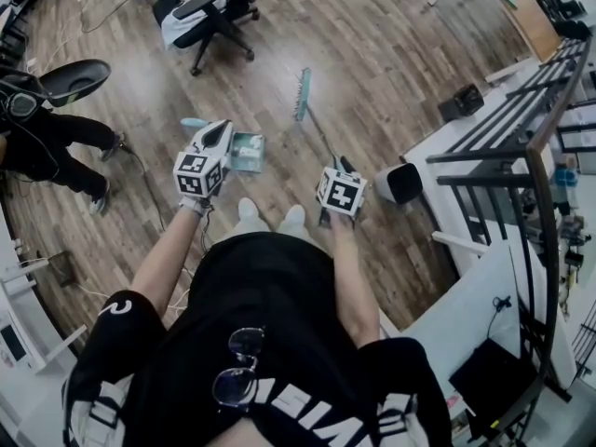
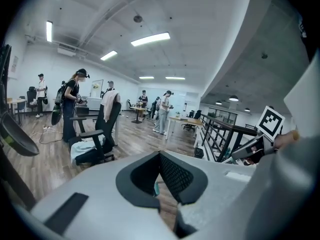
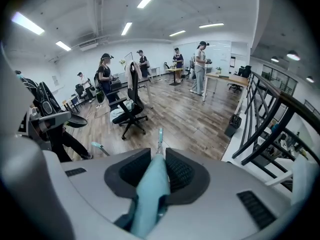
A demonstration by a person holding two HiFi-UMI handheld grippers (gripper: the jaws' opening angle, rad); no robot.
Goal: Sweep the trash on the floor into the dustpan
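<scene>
Wood-plank floor [image 1: 372, 54] runs across an open office, with a black office chair [image 1: 209, 17] ahead of me, a person in black [image 1: 47, 142] at my left and a dark railing [image 1: 521, 110] at my right. My right gripper [image 3: 160, 155] is clamped on the teal handle of the broom [image 1: 303, 94]. The handle passes between the jaws and runs forward and down. The broom's teal bristle head rests on the floor well ahead of my shoes [image 1: 248, 209].

My left gripper [image 2: 160, 156] points level across the room. Its jaw tips are drawn together, and a thin sliver of teal shows in the slit behind them. I cannot tell whether anything is pinched there.

From the head view, the teal dustpan [image 1: 248, 152] sits on the floor just ahead of my shoes, beside that gripper's tip. A small teal handle end [image 1: 194, 122] shows on the gripper's other side. The broom head lies apart from the dustpan, farther out.
</scene>
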